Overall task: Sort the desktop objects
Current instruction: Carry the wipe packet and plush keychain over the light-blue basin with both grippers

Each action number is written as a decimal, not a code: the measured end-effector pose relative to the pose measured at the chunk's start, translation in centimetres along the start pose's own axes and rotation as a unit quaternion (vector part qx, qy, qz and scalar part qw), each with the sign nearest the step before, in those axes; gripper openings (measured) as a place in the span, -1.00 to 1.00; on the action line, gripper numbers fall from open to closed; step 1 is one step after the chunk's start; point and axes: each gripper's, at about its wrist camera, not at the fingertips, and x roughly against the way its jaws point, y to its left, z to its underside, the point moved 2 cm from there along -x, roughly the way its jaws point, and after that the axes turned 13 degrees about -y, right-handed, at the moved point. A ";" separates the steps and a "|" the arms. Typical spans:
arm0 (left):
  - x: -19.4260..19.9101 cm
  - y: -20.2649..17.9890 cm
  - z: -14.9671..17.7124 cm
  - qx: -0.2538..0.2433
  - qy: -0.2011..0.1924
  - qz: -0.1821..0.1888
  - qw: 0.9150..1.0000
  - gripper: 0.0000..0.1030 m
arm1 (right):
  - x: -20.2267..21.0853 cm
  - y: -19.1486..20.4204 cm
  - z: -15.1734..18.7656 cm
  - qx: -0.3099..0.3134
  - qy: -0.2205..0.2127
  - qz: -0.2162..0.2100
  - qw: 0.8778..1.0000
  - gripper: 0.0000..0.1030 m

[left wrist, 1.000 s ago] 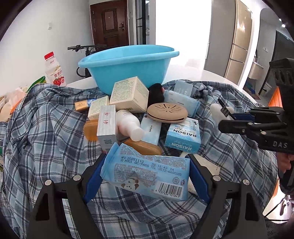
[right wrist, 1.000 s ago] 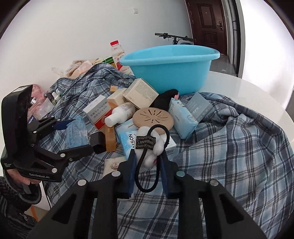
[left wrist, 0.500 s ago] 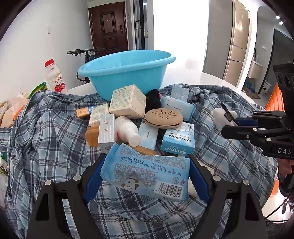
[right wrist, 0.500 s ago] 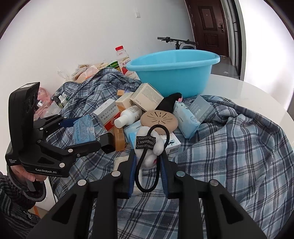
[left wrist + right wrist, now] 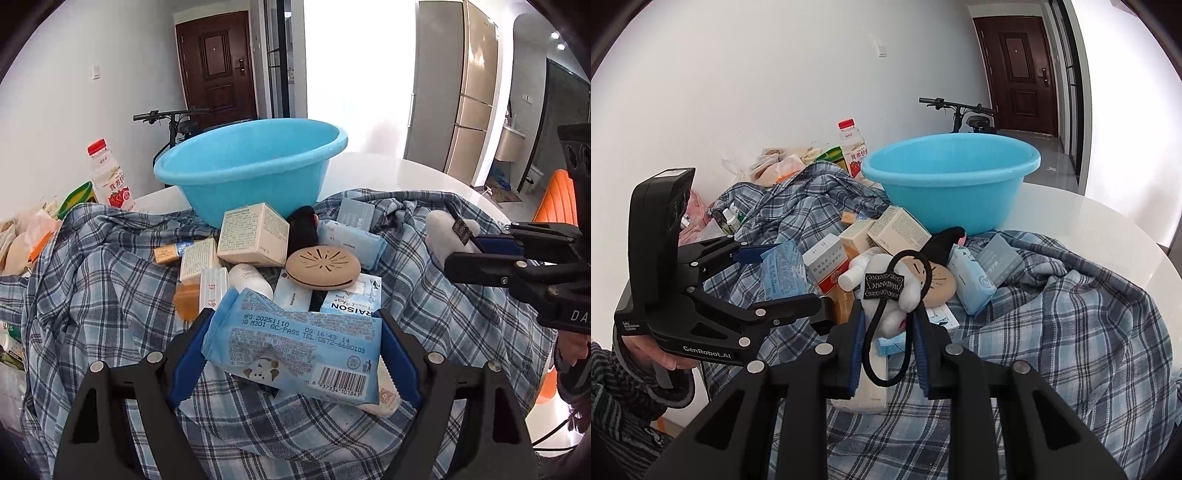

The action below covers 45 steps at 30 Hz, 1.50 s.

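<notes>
Left tongs (image 5: 291, 354) pinching blue wipes pack (image 5: 295, 347), right tongs (image 5: 888, 325) clamping plush hair tie (image 5: 897, 295)

The worktop (image 5: 1108, 221) is largely covered by a plaid cloth (image 5: 1089, 332). Boxes beneath the wipes packet (image 5: 295, 347) are partly concealed. Print on the cream box (image 5: 251, 232) is too small to be read.

We counted one round light-blue plastic basin (image 5: 251, 162), one red-capped white drink bottle (image 5: 108, 173), one crumpled blue-and-white checked cloth (image 5: 92, 280) and one tan round vented disc (image 5: 323, 266). We saw two pairs of black tongs, the left tongs (image 5: 291, 347) and the right tongs (image 5: 888, 325). One blue wet-wipe packet (image 5: 295, 350) and one white plush hair tie with a black loop (image 5: 897, 295) were up off the cloth.
</notes>
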 end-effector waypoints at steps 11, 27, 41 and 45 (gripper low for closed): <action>-0.2 1.5 -3.8 -0.003 -0.010 -0.008 1.000 0.67 | 0.5 -0.4 -3.6 0.017 -0.037 0.011 0.999 -0.57; -4.7 6.3 -11.9 0.017 -0.025 -0.019 0.999 0.67 | -3.2 -2.5 -10.8 0.052 -0.063 0.049 0.995 -0.57; -13.3 9.7 -20.2 0.042 -0.024 -0.027 0.998 0.67 | -9.9 -6.7 -16.8 0.043 -0.044 0.064 0.996 -0.57; -16.0 10.6 -21.0 0.055 -0.006 -0.024 0.998 0.67 | -11.5 -7.7 -17.9 0.040 -0.037 0.064 0.997 -0.57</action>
